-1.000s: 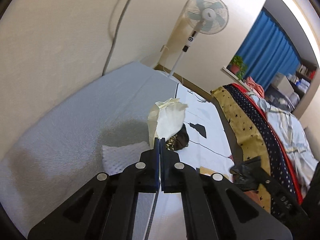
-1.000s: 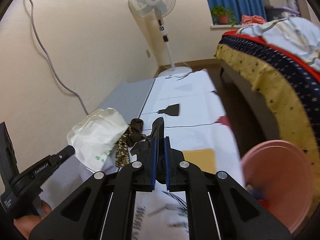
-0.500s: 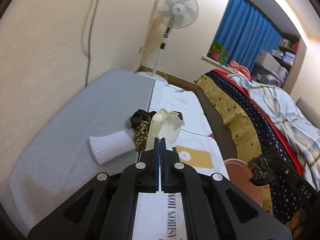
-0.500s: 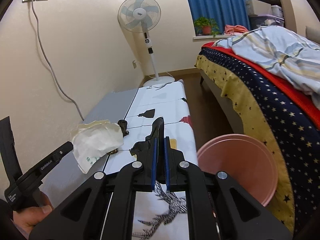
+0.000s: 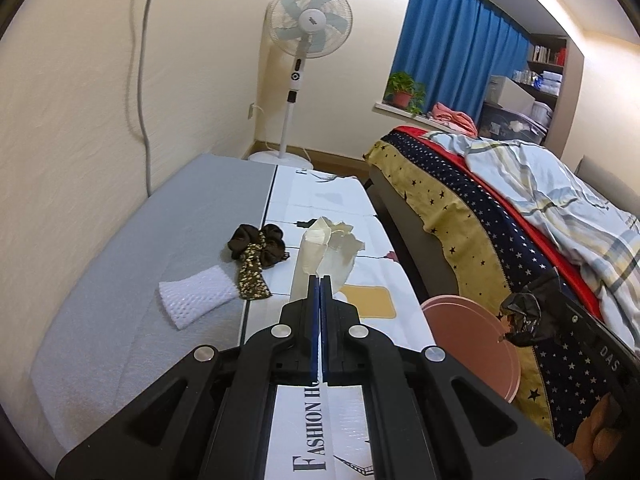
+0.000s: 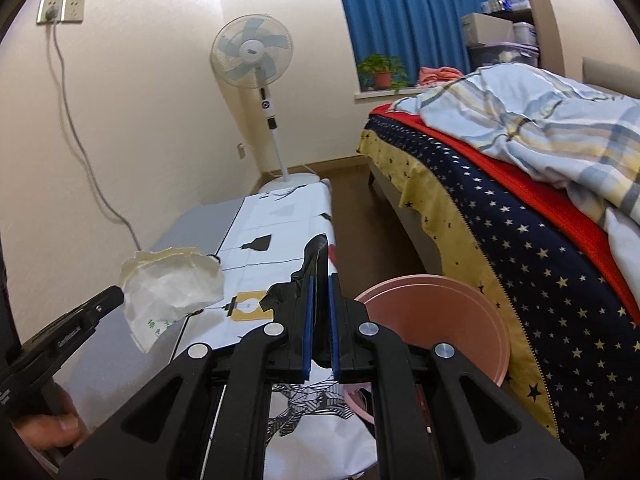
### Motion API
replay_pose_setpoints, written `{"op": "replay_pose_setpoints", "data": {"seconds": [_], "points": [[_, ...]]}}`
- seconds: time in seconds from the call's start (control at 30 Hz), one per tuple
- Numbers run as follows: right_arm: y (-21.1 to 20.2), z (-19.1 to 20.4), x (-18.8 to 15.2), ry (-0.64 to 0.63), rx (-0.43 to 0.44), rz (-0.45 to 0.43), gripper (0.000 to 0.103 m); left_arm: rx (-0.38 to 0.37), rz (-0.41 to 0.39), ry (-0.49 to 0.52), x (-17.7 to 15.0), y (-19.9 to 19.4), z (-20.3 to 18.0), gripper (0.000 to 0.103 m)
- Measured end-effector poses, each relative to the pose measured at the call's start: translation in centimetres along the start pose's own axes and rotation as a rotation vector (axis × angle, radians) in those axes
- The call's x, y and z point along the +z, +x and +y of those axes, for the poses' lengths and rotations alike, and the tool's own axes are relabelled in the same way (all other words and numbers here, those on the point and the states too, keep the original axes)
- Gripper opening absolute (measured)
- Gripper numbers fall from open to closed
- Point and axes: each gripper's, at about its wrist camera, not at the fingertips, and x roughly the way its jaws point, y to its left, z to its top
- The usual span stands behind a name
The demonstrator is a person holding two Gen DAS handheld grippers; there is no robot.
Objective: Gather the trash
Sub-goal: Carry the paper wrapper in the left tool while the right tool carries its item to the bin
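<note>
My left gripper is shut on a crumpled cream paper bag and holds it up over the white printed mat; the bag also shows in the right wrist view. My right gripper is shut on a scrap of black plastic, which shows crumpled at its tip in the left wrist view. A pink bin stands on the floor beside the mat, just right of and below the right gripper; it also shows in the left wrist view.
A white mesh sleeve and dark patterned scrunchies lie at the seam of the grey mat. A bed with a starred cover runs along the right. A standing fan is at the far wall.
Both grippers have risen and pulled back from the mat. The left carried the paper bag right, toward the pink bin. The bin has come into the left view.
</note>
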Motion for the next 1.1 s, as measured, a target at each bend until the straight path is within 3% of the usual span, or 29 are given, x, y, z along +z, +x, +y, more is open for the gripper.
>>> {"op": "replay_pose_setpoints", "data": {"seconds": [1.1], "points": [[1.9,-2.3,-0.6,0.009,-0.117,-0.019,0.007,-0.076,-0.008,0.06,-0.4,1.3,-2.9,0.0]]}}
